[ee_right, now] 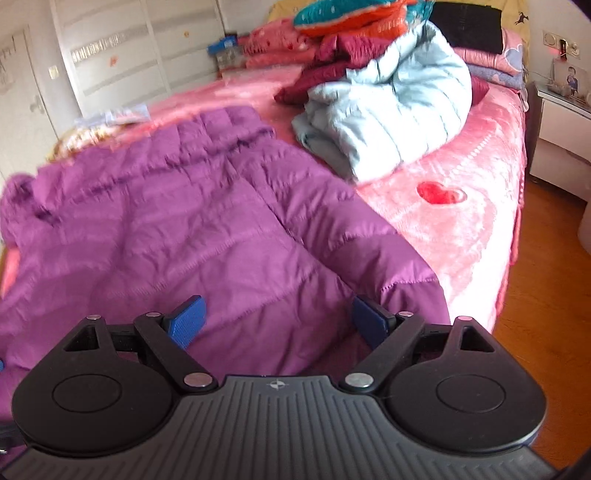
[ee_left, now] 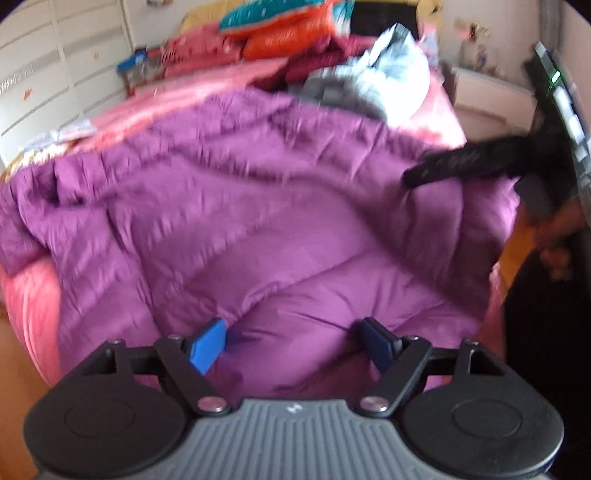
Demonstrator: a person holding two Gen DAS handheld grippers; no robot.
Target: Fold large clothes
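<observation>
A large purple quilted down jacket (ee_left: pixel 258 221) lies spread on the pink bed; it also shows in the right wrist view (ee_right: pixel 184 229). My left gripper (ee_left: pixel 295 341) is open just above the jacket's near hem, holding nothing. My right gripper (ee_right: pixel 277 321) is open over the jacket's near right part, beside a sleeve (ee_right: pixel 369 251), holding nothing. In the left wrist view the right gripper's black body (ee_left: pixel 480 162) hangs over the jacket's right edge. That view is motion-blurred.
A light blue down jacket (ee_right: pixel 388 110) is heaped on the pink bedspread (ee_right: pixel 461 206), with dark red clothes (ee_right: pixel 332 66) and orange-teal pillows (ee_right: pixel 351 18) behind. White wardrobe (ee_right: pixel 129 48) at left, white nightstand (ee_right: pixel 561 122) and wood floor (ee_right: pixel 546 280) at right.
</observation>
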